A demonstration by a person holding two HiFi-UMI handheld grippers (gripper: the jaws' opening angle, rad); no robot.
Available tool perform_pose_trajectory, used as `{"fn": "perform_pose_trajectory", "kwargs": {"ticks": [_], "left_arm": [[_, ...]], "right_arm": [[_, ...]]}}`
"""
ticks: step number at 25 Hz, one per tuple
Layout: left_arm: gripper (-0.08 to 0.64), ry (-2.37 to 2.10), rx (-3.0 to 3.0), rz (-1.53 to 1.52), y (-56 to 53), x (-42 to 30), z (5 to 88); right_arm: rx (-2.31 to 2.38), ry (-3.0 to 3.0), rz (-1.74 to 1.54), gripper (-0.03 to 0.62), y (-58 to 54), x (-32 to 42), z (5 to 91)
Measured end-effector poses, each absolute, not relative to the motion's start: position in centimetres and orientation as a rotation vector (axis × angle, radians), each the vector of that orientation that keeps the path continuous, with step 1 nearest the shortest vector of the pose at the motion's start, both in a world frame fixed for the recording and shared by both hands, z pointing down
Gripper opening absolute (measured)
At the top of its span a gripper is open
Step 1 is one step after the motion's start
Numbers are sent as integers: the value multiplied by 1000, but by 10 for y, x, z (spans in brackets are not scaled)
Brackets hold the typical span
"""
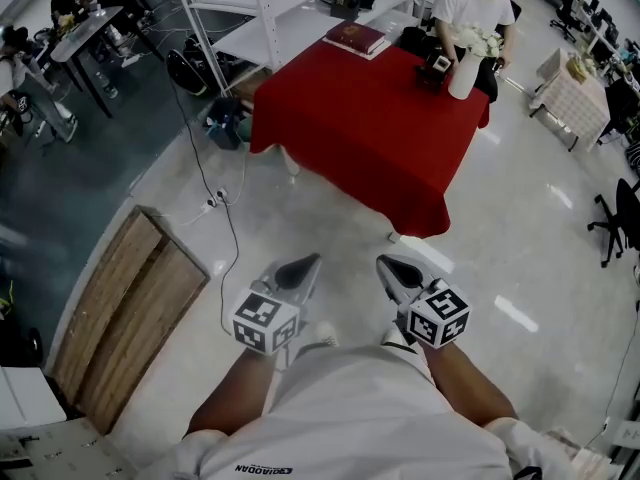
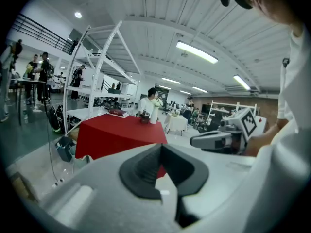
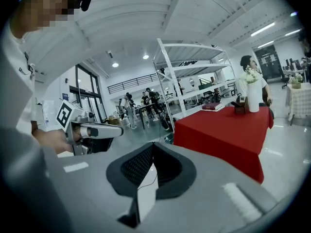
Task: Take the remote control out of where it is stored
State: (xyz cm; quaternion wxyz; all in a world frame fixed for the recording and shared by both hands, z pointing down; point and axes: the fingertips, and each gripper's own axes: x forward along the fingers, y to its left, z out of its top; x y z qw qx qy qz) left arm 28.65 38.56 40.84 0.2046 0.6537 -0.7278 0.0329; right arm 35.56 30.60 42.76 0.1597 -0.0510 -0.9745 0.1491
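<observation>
Plastic, light and stiff, is what a remote control should be, so I judge it easy to lift but smooth and a little slippery. The best hold would be across its narrow sides near the middle, not on the buttons. No view shows the remote control itself. It may be inside the small dark box point(image 1: 434, 71) near the far right corner of the tabletop point(image 1: 370, 138), but I cannot tell this.

The left tool point(image 1: 306, 264) and the right tool point(image 1: 388, 266) are both held low before the person's body, near each other. Each has its jaws together with nothing between them. They are well apart from the tabletop, so the approach is not yet made.

At the left, a wooden panel point(image 1: 130, 308) lies on the floor point(image 1: 520, 238), and a thin cable point(image 1: 228, 238) runs beside it. Behind it stands a white metal shelving point(image 1: 270, 18), just beside the left edge of the tabletop. A red book point(image 1: 355, 38) lies at the far left corner. The dark box comes next, and the white vase point(image 1: 461, 76) with pale flowers point(image 1: 478, 40) stands just beside it on its right. A seated person point(image 1: 475, 3) is behind the far right corner.

The vase is what could stand in the way. It looks tall and easy to tip if a tool comes at the box from the right.
</observation>
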Motion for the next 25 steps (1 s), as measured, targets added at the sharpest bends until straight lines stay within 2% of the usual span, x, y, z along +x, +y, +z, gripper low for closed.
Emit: {"fn": "perform_pose_trajectory", "kwargs": {"ticks": [15,25], "left_arm": [[0,-2072,1764,65,456,235,417],[0,-2083,1719,55,464,209,426]], "right_arm": [[-194,-2743,408,4,363,301,427],[-221,-2729,399,3,366,270,430]]}}
